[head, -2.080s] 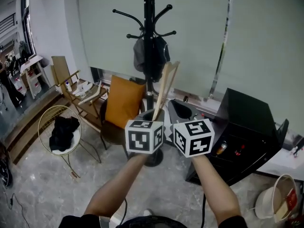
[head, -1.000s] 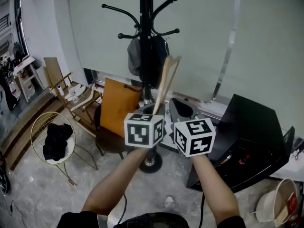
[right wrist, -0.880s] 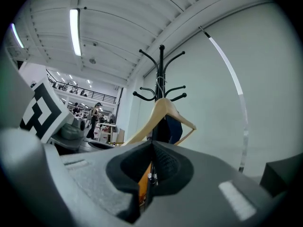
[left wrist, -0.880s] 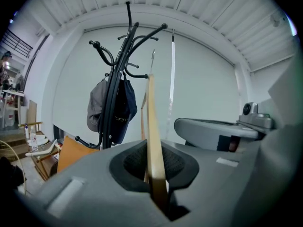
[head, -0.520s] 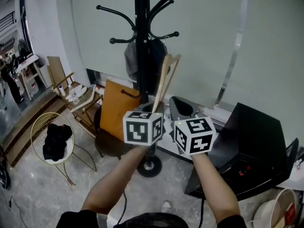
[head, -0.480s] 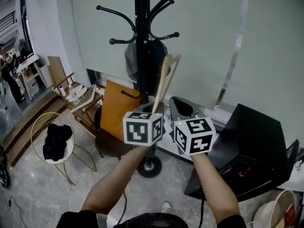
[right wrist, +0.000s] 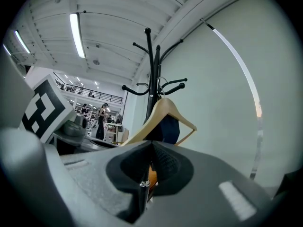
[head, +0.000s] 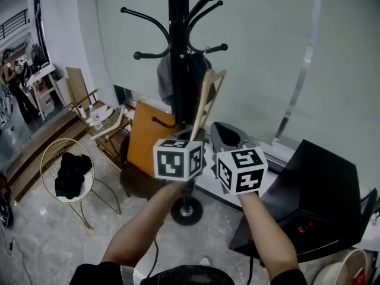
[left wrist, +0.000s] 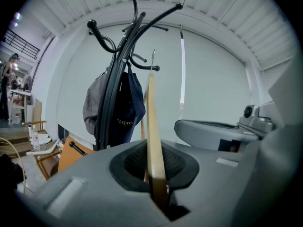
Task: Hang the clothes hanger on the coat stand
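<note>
Grey stone floor point(head: 41, 242), coat stand point(head: 178, 46) ahead; left hand-held gripper point(head: 196, 138) clamps the hanger point(head: 205, 100), right hand-held gripper point(head: 225, 134) closed

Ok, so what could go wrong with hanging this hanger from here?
The left gripper pinches the wooden hanger by one end, so it might pivot in the fingers. Its hook could snag the dark bag on the coat stand.
</note>
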The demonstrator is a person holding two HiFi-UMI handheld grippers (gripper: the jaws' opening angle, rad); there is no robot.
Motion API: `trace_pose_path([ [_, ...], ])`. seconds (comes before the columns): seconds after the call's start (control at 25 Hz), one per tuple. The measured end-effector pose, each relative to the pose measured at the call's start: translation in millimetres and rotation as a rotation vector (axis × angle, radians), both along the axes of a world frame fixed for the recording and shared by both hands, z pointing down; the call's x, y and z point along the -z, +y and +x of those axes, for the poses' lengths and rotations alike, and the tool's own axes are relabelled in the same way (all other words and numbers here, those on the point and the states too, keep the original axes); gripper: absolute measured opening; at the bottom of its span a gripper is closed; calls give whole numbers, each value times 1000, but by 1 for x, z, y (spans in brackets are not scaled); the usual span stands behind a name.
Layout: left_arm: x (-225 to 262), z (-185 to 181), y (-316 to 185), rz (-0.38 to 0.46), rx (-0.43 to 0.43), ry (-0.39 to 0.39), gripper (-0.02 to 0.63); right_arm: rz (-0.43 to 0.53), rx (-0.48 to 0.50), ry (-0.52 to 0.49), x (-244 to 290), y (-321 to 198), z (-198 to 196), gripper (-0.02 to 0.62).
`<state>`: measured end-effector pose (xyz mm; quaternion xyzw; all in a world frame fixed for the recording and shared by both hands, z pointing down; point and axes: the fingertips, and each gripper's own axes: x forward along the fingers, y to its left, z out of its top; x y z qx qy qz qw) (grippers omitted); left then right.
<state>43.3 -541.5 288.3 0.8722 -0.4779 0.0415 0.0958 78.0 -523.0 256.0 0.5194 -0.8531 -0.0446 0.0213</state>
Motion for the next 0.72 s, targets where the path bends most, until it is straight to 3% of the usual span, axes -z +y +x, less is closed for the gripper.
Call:
trace_pose_path([
  [0.72,2,20,-46,-2,53,2,28,7,64,-11,5,-47,16,0],
])
